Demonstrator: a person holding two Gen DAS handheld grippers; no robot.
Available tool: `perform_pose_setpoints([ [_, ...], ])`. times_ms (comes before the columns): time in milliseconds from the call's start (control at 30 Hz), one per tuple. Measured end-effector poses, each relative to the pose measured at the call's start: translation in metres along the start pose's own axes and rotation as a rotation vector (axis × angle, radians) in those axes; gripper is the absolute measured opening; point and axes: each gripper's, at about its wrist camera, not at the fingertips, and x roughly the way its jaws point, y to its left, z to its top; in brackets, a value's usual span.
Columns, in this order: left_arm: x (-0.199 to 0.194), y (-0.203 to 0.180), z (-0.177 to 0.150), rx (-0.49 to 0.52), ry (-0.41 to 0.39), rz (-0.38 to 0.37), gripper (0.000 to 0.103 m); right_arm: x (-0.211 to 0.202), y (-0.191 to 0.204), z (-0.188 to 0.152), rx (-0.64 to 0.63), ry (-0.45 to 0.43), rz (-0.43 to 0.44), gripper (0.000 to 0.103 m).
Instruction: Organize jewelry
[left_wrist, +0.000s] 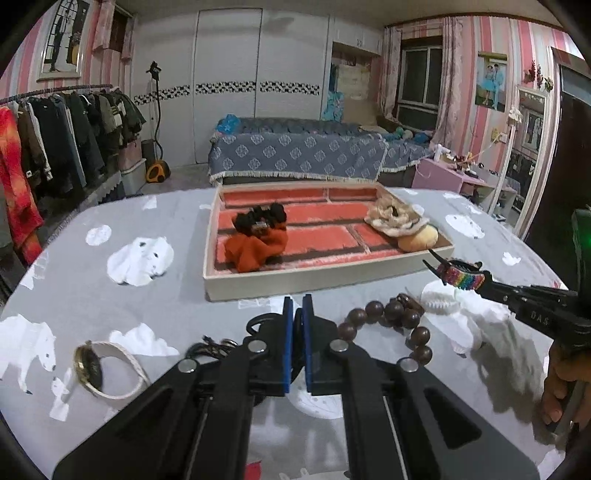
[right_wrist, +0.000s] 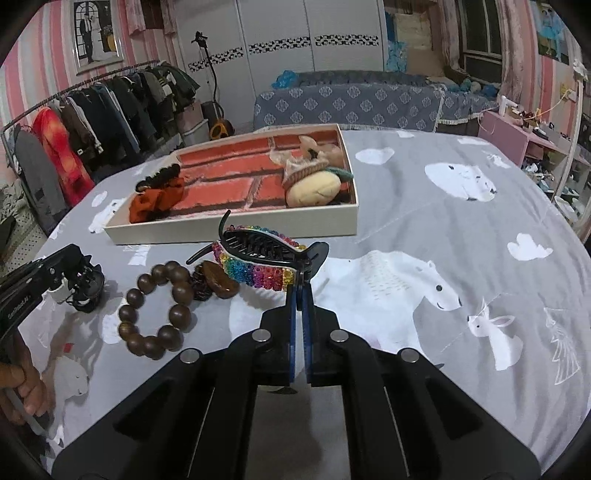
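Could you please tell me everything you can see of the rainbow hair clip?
The hair clip is a long black plastic claw with interlocking teeth and curved prongs, its side covered in rows of rainbow beads. The right tool is shut on its rear lever end, holding it lifted and roughly level above the grey bedsheet, just before the tray.

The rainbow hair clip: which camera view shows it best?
The right wrist view: the rainbow hair clip is near and central, teeth and beads clear, held by the right gripper. The left wrist view shows it small, at the right edge.

Left tongs (left_wrist: 297, 301) closed, empty, angled down; right tongs (right_wrist: 300, 291) clamped, angled down
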Motion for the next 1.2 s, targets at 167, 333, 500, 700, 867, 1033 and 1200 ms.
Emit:
perform_pose_setpoints([
  [167, -0.020, -0.002, 0.012, 0.008, -0.046, 0.006, 0.005, -0.015, 0.000, 0.002, 0.000, -0.028, 0.003, 0.004],
  [333, -0.034, -0.006, 0.021, 0.024, -0.074, 0.016, 0.005, -0.034, 0.004, 0.008, -0.004, -0.070, 0.003, 0.004],
  [500, -0.045, -0.009, 0.023, 0.024, -0.092, 0.022, 0.005, -0.045, 0.006, 0.012, -0.009, -0.088, 0.004, 0.004],
  [700, -0.050, -0.008, 0.024, 0.014, -0.102, 0.034, 0.005, -0.052, 0.006, 0.012, -0.013, -0.098, -0.002, 0.004],
  [867, -0.050, -0.005, 0.028, 0.001, -0.103, 0.043, 0.005, -0.053, 0.008, 0.013, -0.019, -0.102, -0.004, 0.004],
  [1033, -0.043, 0.000, 0.035, -0.009, -0.107, 0.064, 0.005, -0.053, 0.011, 0.024, -0.035, -0.118, -0.004, 0.004],
  [1200, -0.032, 0.006, 0.058, -0.004, -0.121, 0.080, 0.005, -0.050, 0.009, 0.045, -0.042, -0.147, -0.017, 0.004],
])
